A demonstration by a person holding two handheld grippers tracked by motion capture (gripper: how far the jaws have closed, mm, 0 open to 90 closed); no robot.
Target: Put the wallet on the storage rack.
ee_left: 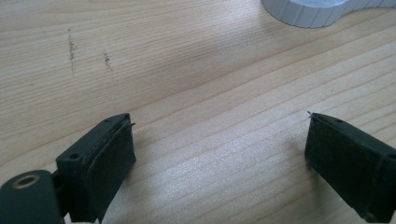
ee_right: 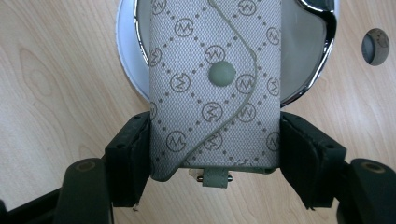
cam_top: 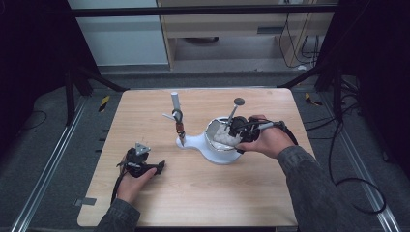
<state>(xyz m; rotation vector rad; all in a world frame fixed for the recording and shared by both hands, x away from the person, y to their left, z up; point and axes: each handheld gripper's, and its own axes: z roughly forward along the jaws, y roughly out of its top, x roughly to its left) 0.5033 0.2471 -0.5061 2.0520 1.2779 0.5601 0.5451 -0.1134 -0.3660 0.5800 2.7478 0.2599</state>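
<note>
The right hand-held gripper point(ee_right: 215, 154) is clamped on a pale grey woven key pouch printed with a repeating monogram and closed by a round snap point(ee_right: 215, 88), one black jaw pressing each long edge near the pouch's lower end. Ahead of those jaws, the pouch's far end reaches over a round chrome-rimmed dish set in a white plastic stand point(ee_right: 128, 70). In the high view this gripper sits at the dish point(cam_top: 220, 137), with an upright white post point(cam_top: 175, 101) and a thin rod topped by a small disc point(cam_top: 235, 108) rising close by.

The step in hand looks like laying the pouch into the dish. To do it well, keep the pouch centred over the rim, lower it until it is supported, then spread the jaws evenly so neither edge drags.

The left hand-held gripper point(ee_left: 219, 154) is wide apart and empty, low over the light wooden table point(ee_left: 187, 60), the stand's ribbed base beyond its jaws.
</note>
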